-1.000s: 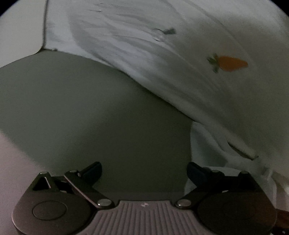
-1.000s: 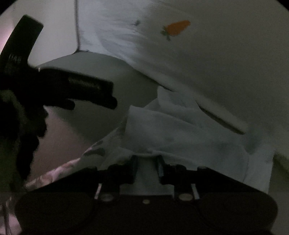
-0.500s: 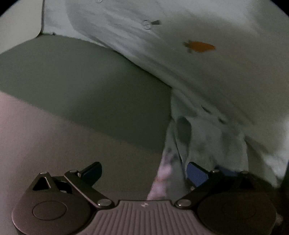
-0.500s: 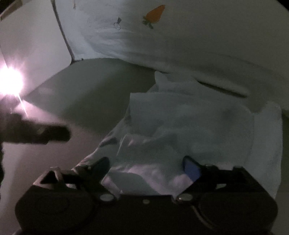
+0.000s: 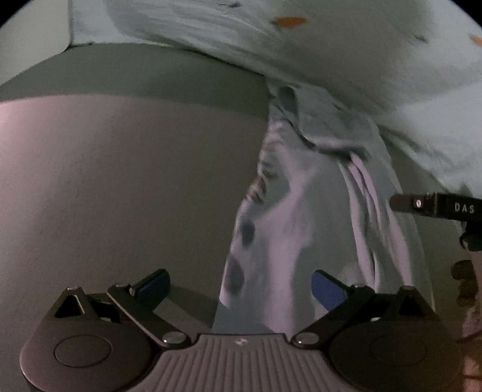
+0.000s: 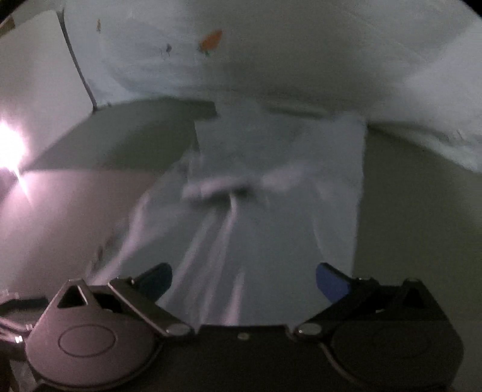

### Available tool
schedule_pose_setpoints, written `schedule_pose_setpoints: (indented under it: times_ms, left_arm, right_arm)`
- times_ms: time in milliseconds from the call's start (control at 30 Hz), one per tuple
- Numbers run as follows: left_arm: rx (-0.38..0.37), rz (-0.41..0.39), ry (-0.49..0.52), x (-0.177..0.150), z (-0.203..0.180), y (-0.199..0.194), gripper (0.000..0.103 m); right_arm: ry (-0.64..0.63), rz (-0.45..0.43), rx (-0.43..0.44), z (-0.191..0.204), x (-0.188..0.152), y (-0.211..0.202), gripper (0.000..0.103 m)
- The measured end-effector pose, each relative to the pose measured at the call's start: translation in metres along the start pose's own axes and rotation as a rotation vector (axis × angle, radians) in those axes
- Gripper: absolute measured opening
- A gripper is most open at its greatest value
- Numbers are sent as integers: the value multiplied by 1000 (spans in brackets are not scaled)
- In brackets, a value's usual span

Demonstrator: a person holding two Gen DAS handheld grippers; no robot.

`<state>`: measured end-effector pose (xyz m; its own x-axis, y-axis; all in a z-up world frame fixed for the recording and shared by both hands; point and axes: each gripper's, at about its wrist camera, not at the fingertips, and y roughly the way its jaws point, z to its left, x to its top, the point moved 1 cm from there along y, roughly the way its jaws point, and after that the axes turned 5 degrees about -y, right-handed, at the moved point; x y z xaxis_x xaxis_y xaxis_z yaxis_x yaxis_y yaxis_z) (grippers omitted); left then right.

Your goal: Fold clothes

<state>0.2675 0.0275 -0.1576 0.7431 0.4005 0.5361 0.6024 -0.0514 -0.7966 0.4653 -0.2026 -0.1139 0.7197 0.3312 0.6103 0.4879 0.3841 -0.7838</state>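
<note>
Pale garment (image 6: 265, 217) lying rumpled on the grey tabletop (image 5: 120, 187), its far end against a white carrot-print sheet (image 5: 331, 54). Right gripper (image 6: 244, 279): jaws have just been opening, now spread wide over the cloth, nothing clamped. Left gripper (image 5: 241, 286): jaws wide apart, empty, straddling the garment's left edge.

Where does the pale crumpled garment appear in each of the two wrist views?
Left wrist: pale crumpled garment lies right of centre, reaching down between the open fingers.
Right wrist: it fills the centre, straight ahead.
Shared landmark: the orange carrot print on the sheet behind, near the top.
</note>
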Motion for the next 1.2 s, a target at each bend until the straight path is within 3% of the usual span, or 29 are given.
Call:
schedule_pose_setpoints:
  times_ms: [167,300,433,500,633,800,900,1133,1167,1200]
  left_arm:
    - [-21,82,118,-30,1,-20,99]
    - [-30,151,162,-53,6,-38,99]
    - [-75,237,187,-67,7,-48,97]
    - [-88,269,173,-69,9,-52,93]
    - [-111,316,70,-67,17,-55,92]
    - [-180,381,-213,-58,39,-48,91]
    - [-185,416,-300,-51,45,-40,91]
    - [-150,519,-196,-42,34,-30,90]
    - [-135,528,-175,-42,31,-29,86]
    - [-108,534,-145,-41,27,-29,75]
  right_arm:
    - [200,153,-54,-11,-76,-31,103]
    - [243,235,-73,-6,-109,-62,99]
    - [316,286,58,5,-122,-82,88]
    - [347,337,110,11,-131,-85,79]
    - [347,386,132,14,-147,-90,76]
    - [446,451,189,5,-152,-92,76]
    - [494,472,209,0,-155,-91,76]
    - [611,499,256,-8,-168,-93,77]
    - [594,500,256,-5,-166,-93,77]
    - [572,503,255,-2,-165,-93,77]
